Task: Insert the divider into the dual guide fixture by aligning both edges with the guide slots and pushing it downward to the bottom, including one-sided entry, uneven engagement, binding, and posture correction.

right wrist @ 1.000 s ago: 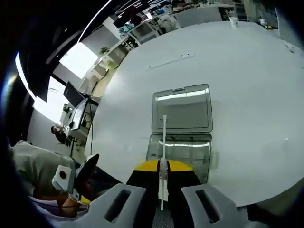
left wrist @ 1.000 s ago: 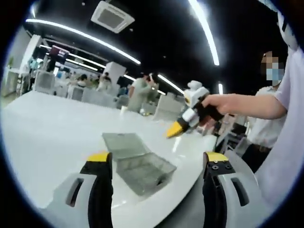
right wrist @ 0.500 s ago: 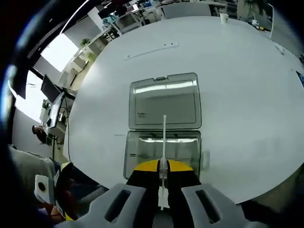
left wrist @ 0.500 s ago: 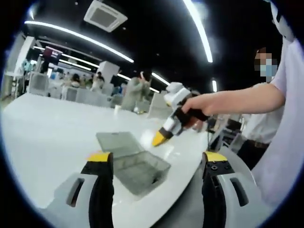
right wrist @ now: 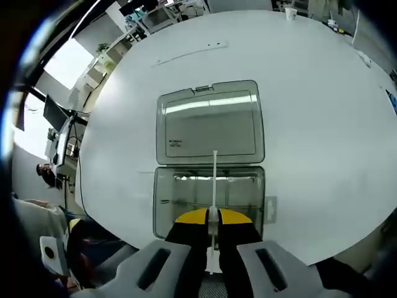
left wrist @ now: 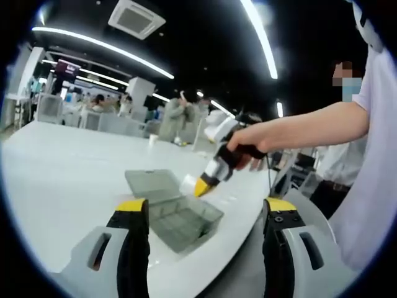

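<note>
1. The left gripper (left wrist: 203, 214) has its two yellow-tipped jaws spread wide apart with nothing between them, held above the near edge of the white bench (left wrist: 56, 180).
2. Between and beyond those jaws, in the left gripper view, a clear plastic box (left wrist: 180, 220) sits on the bench with its hinged lid (left wrist: 149, 183) laid flat open behind it.
3. Further right in that view, a person's hand (left wrist: 248, 144) holds the right gripper (left wrist: 200, 188) tilted down over the box, its yellow tips just above the box's far edge.
4. A pale piece shows at those tips; its shape is too blurred to tell.
5. In the right gripper view, the right gripper (right wrist: 213, 217) has its jaws pressed together on a thin white divider (right wrist: 214, 180), which stands edge-on as a narrow strip rising from between the tips.
6. The divider runs up across the middle of the box (right wrist: 180, 198) and ends about at the hinge line where the lid (right wrist: 208, 121) begins.
7. Whether the divider's edges touch any guide slot in the box cannot be told.
8. The bench (right wrist: 322, 124) spreads wide and white around the box.
9. At the far edge of the bench a small white cup (right wrist: 290, 12) stands.
</note>
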The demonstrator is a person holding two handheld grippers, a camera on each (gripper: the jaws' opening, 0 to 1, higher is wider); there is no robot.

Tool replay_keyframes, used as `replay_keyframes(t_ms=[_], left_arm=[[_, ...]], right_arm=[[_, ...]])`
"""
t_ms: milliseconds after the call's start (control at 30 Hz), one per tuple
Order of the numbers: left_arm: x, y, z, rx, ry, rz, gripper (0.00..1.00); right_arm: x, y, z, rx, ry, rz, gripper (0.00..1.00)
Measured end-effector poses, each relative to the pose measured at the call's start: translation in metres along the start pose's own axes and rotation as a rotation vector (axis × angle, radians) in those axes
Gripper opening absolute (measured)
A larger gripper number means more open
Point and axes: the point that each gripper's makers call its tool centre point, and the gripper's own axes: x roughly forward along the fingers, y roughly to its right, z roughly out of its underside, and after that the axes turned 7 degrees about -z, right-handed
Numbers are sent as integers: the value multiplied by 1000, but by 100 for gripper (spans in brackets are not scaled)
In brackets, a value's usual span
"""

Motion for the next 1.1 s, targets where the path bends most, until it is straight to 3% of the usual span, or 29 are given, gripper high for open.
replay_keyframes(t_ms=[400,1100], left_arm=[[1,0,2,3,-9,0,72],[0,-1,5,-11,-18,7,70]], right_arm=[[12,8,10,43,-38,27,0],[23,15,15,22,-66,66,0]])
